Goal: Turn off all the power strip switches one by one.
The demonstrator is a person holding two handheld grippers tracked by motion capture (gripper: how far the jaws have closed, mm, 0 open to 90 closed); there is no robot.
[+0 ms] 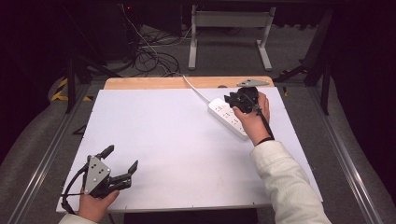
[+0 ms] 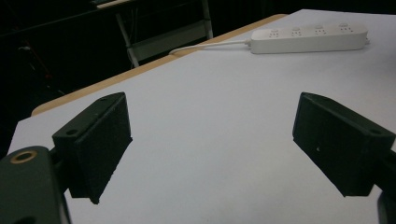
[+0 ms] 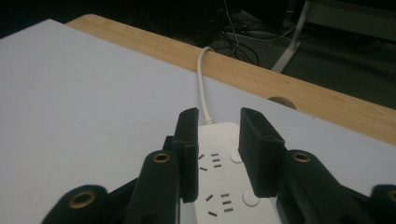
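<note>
High view: right claw [image 1: 236,99] hovered over the power strip [image 1: 227,118] at the desk's [image 1: 154,135] far right; left claw [image 1: 122,159] gaped empty, well apart.
Left gripper view: strip [image 2: 308,38] lay far ahead.
Right gripper view: strip [image 3: 224,182] ran lengthwise between part-open jaws (untouched).

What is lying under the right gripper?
Under the right gripper lies a white power strip on the white table; sockets and round buttons show between the open jaws. The strip's sides are covered by the jaws, and its near end cannot be seen.
</note>
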